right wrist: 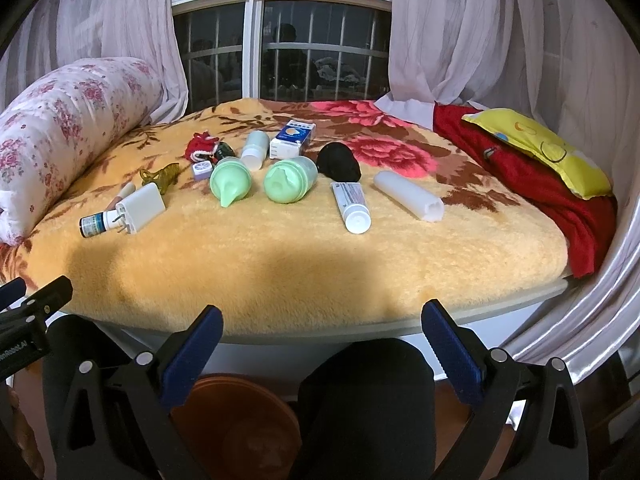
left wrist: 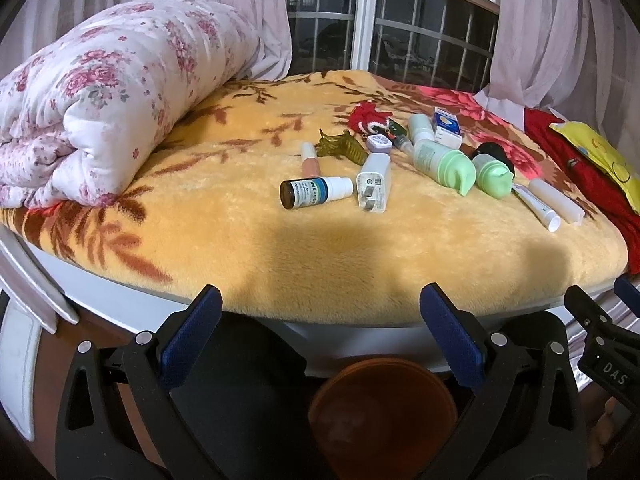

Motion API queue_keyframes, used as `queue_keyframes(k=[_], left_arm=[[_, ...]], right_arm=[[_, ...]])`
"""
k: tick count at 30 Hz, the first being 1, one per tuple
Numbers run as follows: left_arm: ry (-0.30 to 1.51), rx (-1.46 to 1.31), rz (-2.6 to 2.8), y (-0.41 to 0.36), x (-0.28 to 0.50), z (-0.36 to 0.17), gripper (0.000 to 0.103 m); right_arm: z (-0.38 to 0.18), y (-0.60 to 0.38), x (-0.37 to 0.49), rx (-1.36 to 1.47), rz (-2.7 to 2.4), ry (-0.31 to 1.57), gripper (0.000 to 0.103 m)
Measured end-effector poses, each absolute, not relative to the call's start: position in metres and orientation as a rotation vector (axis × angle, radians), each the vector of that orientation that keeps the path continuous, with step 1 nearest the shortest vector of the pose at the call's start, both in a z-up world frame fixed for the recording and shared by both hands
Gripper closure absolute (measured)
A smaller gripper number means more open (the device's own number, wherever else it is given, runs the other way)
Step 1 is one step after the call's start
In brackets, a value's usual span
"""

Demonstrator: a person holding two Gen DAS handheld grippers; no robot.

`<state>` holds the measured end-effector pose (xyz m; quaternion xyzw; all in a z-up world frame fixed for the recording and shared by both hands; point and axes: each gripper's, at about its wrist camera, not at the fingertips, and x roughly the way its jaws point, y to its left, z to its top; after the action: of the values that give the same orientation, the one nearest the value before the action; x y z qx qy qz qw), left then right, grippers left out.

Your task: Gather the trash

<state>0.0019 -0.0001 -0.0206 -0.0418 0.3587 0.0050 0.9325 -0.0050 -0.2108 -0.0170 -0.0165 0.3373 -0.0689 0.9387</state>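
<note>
Both wide, empty: left gripper [left wrist: 320, 308], right gripper [right wrist: 322, 322]. Brown bucket [left wrist: 382, 408] bottom-centre, part-hidden; blanket [left wrist: 320, 256] front edge clear.

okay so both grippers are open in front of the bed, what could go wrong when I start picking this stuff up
1. The small brown bottle lies against the white charger; grabbing one may nudge the other.
2. The two green-capped bottles lie on their sides on the plush blanket and could roll.
3. The orange bin sits low under the left hand-held gripper, so drops might miss.
</note>
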Motion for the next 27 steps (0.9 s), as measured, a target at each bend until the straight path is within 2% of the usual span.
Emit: queue_keyframes(k=[27], left_arm=[[0.768, -0.094, 0.011, -0.0018, 0.0049, -0.0270, 0.006]], right_arm=[[-0.0226, -0.2167, -0.0001, -0.016, -0.143, 0.712, 0.005]])
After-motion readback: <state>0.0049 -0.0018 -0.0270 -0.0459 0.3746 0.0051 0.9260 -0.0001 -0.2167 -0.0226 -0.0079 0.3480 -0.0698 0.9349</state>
